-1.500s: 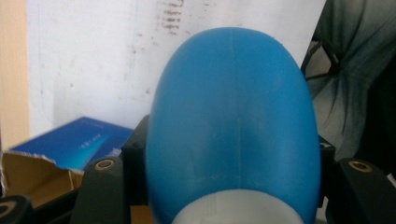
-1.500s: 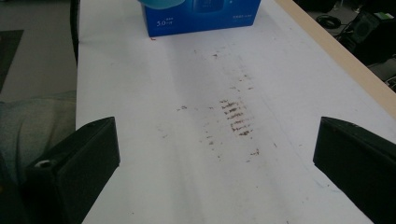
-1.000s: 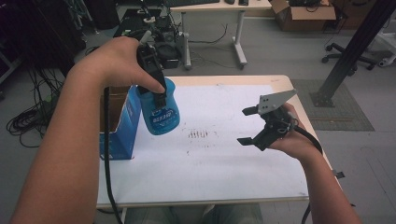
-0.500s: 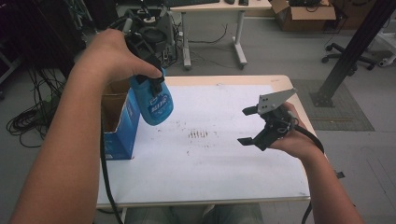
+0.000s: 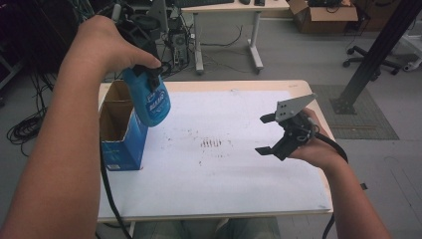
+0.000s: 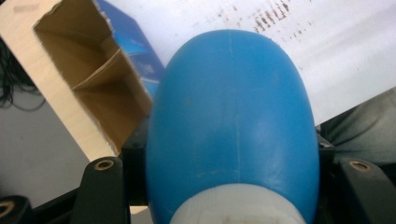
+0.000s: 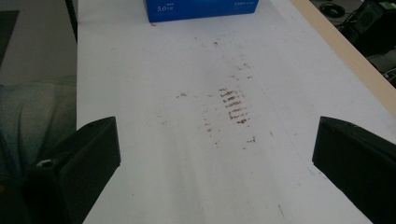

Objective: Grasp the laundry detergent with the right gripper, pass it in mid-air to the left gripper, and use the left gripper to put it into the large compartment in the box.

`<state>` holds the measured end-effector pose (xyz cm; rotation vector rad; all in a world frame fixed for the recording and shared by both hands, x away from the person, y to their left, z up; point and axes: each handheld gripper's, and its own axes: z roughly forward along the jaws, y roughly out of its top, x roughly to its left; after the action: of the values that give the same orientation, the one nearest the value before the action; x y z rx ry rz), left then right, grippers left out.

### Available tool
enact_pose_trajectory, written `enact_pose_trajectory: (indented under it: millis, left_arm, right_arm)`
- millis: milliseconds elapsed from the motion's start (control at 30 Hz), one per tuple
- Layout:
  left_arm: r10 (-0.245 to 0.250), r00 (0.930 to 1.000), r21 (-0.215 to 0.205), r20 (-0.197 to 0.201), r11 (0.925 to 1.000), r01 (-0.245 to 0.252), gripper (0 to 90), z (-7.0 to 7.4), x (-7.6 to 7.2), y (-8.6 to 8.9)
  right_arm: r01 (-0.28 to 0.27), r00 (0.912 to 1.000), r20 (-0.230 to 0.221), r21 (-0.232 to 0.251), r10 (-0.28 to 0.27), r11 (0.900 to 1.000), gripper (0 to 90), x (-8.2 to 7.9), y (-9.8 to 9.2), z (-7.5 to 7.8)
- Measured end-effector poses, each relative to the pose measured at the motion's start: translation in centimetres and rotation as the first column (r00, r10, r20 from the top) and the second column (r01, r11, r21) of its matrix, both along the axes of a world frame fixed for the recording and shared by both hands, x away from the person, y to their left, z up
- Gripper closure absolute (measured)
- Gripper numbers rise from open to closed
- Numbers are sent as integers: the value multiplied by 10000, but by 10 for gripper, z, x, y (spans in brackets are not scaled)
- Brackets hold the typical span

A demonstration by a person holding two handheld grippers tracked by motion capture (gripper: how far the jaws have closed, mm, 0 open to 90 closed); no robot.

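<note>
We note the left gripper (image 5: pixel 149 79) clamped on a blue bottle (image 5: pixel 152 102), bottle held in the air just above the open blue carton (image 5: pixel 122 137), right gripper (image 5: pixel 273 134) jaws spread wide, holding nothing, well right of the carton, over the stained white sheet (image 5: pixel 224 164).

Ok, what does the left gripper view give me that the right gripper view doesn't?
Left gripper view alone: the rounded blue plastic bottle with its white neck, clamped between the left hand-held gripper's black jaws, and the bare brown inside of the open-topped blue cardboard box.

Right gripper view alone: the right hand-held gripper with jaws wide apart and nothing between them, plus the box's printed blue side and the table's pale wooden edge.

Both: the white paper sheet with its patch of dark brown smudges.
</note>
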<state>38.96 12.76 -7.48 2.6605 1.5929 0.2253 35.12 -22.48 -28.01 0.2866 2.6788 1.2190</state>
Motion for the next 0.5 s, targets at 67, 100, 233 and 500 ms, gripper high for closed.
enact_pose_trajectory:
  millis: [67, 100, 233, 500]
  left_arm:
    - [249, 9997, 42, -10, 9997, -249, 389, 4, 2, 4]
    - [357, 9994, 65, -26, 9993, -357, 389, 5, 3, 5]
    - [897, 9960, 97, -56, 9959, -897, 389, 12, 8, 15]
    - [1736, 9848, -194, -22, 9846, -1736, 389, 20, 15, 38]
  right_arm:
    - [13, 10000, -3, -66, -13, 10000, 7, 0, -1, 1]
    - [31, 10000, -14, -99, -31, 9999, 7, 0, -1, 1]
    - [64, 10000, -23, -102, -65, 9999, 7, 1, -2, 0]
    - [50, 9998, -181, -284, -56, 9996, 7, 3, -2, -2]
